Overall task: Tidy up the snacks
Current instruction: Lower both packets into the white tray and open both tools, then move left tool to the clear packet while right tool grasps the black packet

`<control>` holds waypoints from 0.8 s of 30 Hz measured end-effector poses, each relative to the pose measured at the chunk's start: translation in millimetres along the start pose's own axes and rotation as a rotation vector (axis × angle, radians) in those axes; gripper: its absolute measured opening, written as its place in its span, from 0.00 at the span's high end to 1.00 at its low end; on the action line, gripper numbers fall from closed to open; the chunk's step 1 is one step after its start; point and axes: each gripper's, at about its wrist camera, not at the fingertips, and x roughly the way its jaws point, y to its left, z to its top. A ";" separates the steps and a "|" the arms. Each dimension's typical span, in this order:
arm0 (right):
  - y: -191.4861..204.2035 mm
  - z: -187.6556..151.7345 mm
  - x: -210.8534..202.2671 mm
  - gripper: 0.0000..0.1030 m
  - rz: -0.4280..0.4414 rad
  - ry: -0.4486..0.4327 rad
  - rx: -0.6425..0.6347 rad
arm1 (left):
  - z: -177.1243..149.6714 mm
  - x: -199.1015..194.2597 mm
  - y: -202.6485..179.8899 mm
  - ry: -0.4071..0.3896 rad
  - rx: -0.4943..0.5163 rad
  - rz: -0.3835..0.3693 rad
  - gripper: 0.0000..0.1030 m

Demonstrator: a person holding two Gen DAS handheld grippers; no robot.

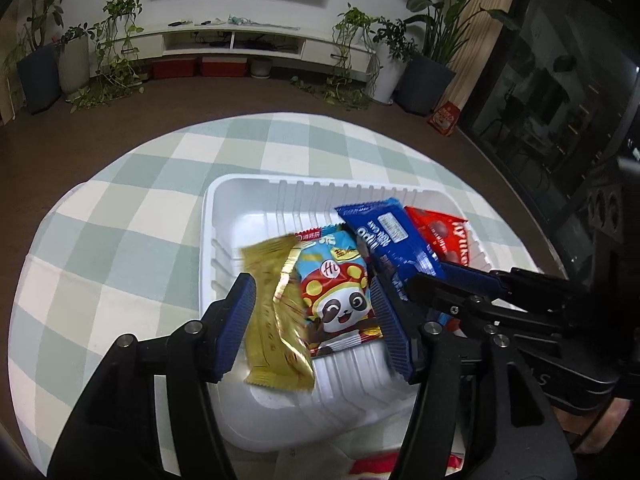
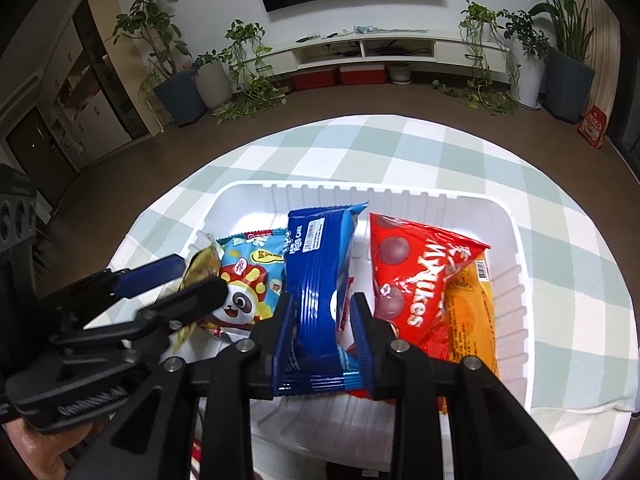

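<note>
The left tongs stand half open over the near left part of the white plastic tray, their blue ribbed pads clear of the two packets between them: a gold foil packet, blurred and lying over the tray's near left wall, and beside it a light blue packet with a cartoon panda. Neither pad presses on either packet. The right tongs straddle a dark blue wrapped packet that stands on edge along the middle of the tray; the jaws are narrowly parted, and whether the pads press on the wrapper cannot be told. To the right of it lies a red Mylikes bag over an orange packet against the tray's right wall. The tray sits on a desk under a green-and-white checked cloth.
</note>
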 end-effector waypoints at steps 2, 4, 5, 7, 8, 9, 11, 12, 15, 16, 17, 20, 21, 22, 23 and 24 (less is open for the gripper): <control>0.0 -0.6 -8.8 0.65 0.003 -0.016 -0.001 | -0.2 -10.7 -2.2 -0.017 0.005 -0.008 0.36; -0.8 -1.6 -23.2 0.58 0.013 -0.042 0.006 | -1.6 -25.2 -4.1 -0.044 0.006 -0.008 0.27; -2.4 -2.6 -31.9 0.50 0.023 -0.058 0.018 | -2.9 -34.1 -4.2 -0.060 0.003 -0.014 0.24; -6.2 -6.1 -51.6 0.41 0.046 -0.094 0.047 | -6.8 -50.7 -5.4 -0.083 -0.001 -0.015 0.19; -8.3 -9.0 -62.3 0.39 0.058 -0.113 0.056 | -9.6 -58.6 -5.6 -0.092 -0.003 -0.016 0.16; -10.6 -13.5 -74.1 0.38 0.069 -0.132 0.059 | -14.2 -68.3 -5.8 -0.102 -0.006 -0.016 0.14; -14.3 -23.9 -93.2 0.36 0.076 -0.161 0.063 | -25.5 -86.1 -4.5 -0.121 -0.020 -0.002 0.13; -17.6 -32.8 -104.3 0.34 0.079 -0.179 0.070 | -32.7 -95.2 -3.3 -0.128 -0.032 -0.001 0.13; -25.7 -58.7 -126.6 0.31 0.083 -0.211 0.088 | -60.6 -118.6 1.5 -0.143 -0.080 0.008 0.13; -28.4 -70.7 -133.4 0.31 0.082 -0.216 0.092 | -70.6 -123.9 2.2 -0.141 -0.090 0.012 0.13; -29.7 -80.3 -137.7 0.31 0.077 -0.217 0.093 | -83.0 -129.4 2.5 -0.138 -0.101 0.013 0.13; -31.2 -108.0 -145.1 0.31 0.064 -0.220 0.087 | -122.7 -140.2 0.5 -0.106 -0.129 0.037 0.13; -31.7 -117.1 -145.1 0.31 0.055 -0.215 0.087 | -135.5 -142.3 -0.3 -0.094 -0.142 0.049 0.13; -31.2 -125.3 -144.3 0.31 0.051 -0.205 0.089 | -150.1 -143.6 -1.1 -0.076 -0.167 0.055 0.13; -30.3 -132.9 -143.0 0.31 0.050 -0.194 0.091 | -160.1 -143.4 -1.7 -0.062 -0.187 0.055 0.13; -29.4 -139.5 -140.8 0.31 0.044 -0.184 0.093 | -173.7 -143.4 -3.9 -0.047 -0.214 0.059 0.13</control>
